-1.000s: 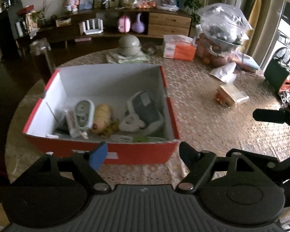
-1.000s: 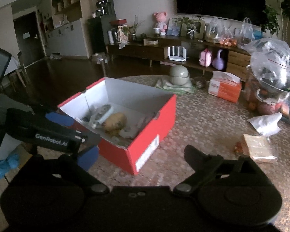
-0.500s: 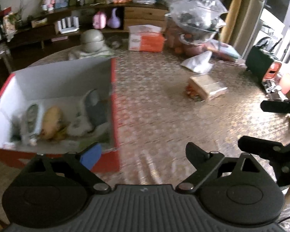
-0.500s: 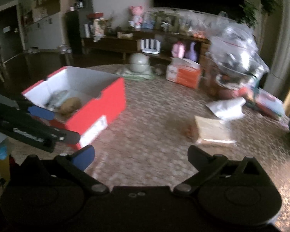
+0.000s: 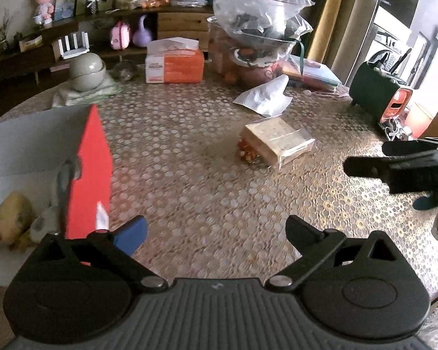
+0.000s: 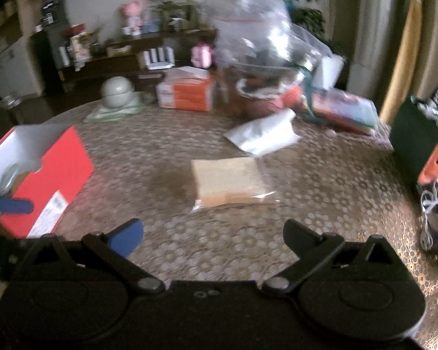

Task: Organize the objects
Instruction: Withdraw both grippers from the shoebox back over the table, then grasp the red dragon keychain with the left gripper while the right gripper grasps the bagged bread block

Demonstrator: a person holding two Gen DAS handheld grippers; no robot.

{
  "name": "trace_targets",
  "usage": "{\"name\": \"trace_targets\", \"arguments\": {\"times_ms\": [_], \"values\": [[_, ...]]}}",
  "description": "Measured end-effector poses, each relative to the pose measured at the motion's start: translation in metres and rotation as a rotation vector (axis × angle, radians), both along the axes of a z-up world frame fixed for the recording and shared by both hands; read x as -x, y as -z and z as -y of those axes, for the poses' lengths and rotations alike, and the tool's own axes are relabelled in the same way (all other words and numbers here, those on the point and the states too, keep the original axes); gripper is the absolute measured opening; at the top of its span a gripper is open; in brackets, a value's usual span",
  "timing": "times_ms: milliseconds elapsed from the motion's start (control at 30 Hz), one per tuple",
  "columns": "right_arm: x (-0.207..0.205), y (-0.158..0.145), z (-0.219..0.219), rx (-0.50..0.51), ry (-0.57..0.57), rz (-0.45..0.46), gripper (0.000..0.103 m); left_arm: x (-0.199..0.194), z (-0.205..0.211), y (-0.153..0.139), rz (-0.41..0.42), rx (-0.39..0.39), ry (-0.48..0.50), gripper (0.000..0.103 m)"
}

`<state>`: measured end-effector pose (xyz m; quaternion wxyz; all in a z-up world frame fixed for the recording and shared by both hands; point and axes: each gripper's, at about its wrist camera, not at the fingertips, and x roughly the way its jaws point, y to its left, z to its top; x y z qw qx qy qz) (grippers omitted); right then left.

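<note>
One red box (image 5: pixel 87 172) at tabletop (image 5: pixel 207 192) left edge, one wrapped packet (image 5: pixel 277 143) right of it, one tissue pack (image 5: pixel 175 64) beyond. Left gripper (image 5: pixel 216 230) jaws opening, nothing between; right gripper (image 6: pixel 211 230) jaws spread wide, empty

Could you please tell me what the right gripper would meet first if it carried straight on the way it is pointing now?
Most likely the clear-wrapped tan packet lying on the patterned tablecloth. It sits nearly centred ahead of the right gripper, whose jaws stand wide and empty. Depth is uncertain in this blurred view, so it might touch the cloth just short of it.
</note>
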<state>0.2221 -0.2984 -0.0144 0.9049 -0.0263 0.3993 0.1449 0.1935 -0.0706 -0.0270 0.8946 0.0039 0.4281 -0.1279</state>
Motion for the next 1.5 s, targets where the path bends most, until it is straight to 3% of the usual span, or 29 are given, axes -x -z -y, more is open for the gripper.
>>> {"name": "trace_targets", "arguments": {"times_ms": [567, 933, 1167, 1500], "values": [[-0.130, 0.052, -0.011, 0.045, 0.175, -0.100, 0.102, -0.074, 0.039, 0.056, -0.070, -0.008, 0.029, 0.101], [-0.188, 0.080, -0.035, 0.066, 0.303, -0.139, 0.103, -0.102, 0.041, 0.077, -0.107, -0.003, -0.013, 0.101], [-0.197, 0.096, -0.046, 0.148, 0.297, -0.158, 0.103, -0.110, 0.037, 0.085, -0.118, -0.010, -0.037, 0.101], [-0.172, 0.091, -0.015, 0.139, 0.228, -0.159, 0.103, -0.112, 0.041, 0.087, -0.101, -0.008, -0.019, 0.101]]}}
